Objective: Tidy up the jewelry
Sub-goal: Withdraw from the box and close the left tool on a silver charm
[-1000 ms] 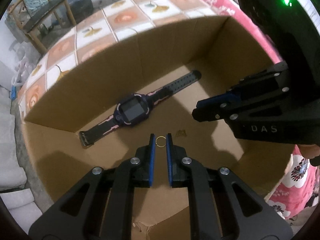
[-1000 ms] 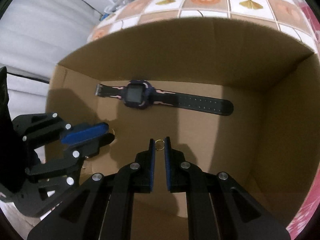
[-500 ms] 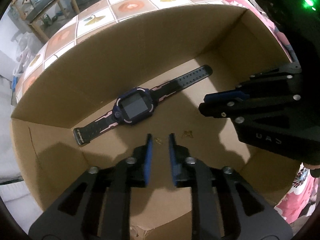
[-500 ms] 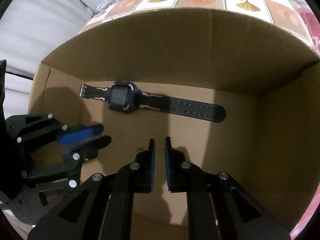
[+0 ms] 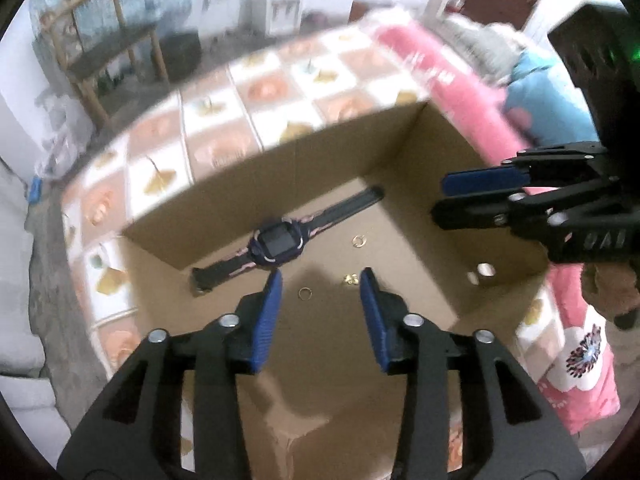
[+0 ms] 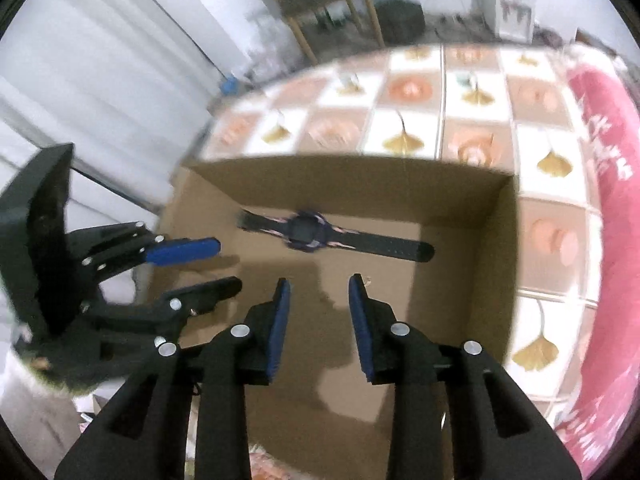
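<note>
Both your left claw [image 5: 320,292] and right claw [image 6: 318,300] are opening with nothing between the pads, above the cardboard box [image 5: 420,152] where the thin, light, slippery gold rings [image 5: 305,293] lie just ahead beside the watch [image 5: 278,242], whose soft strap offers the easier hold; only "DAS" reads, faintly, on the right claw.
</note>
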